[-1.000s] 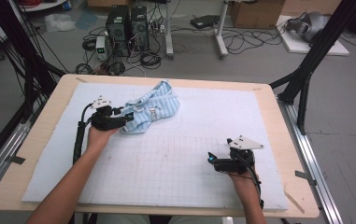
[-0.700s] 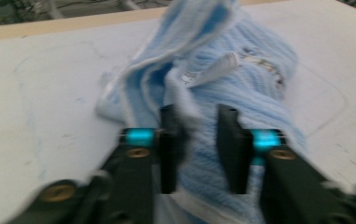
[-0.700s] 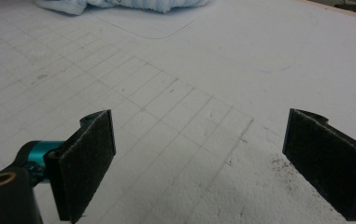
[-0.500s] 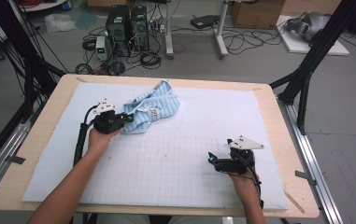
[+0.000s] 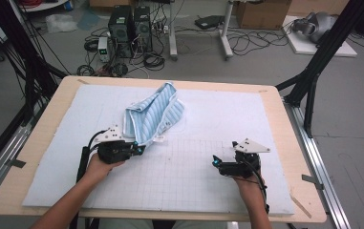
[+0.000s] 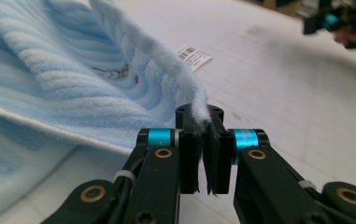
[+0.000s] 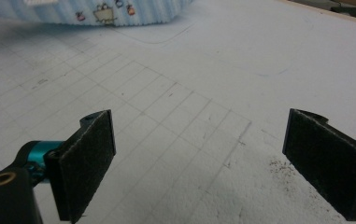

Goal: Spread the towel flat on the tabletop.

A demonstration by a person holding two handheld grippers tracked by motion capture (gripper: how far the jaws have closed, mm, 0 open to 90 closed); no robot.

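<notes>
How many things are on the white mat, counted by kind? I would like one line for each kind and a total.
Striped blue towel: 1
Handheld grippers: 2, left gripper and right gripper
Total: 3

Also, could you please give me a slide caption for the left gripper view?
Left gripper shut on an edge of the blue striped towel, lifting it off the gridded mat.

High view sits above the near edge, looking forward and down across the whole worktop [image 5: 284, 119] to the floor beyond. Left gripper view rides low and tight on the striped cloth [image 6: 49, 84], facing across toward what seems to be the other gripper, blurred. Right gripper view skims the gridded mat [image 7: 175, 112], sharing that cloth's edge at top.
</notes>
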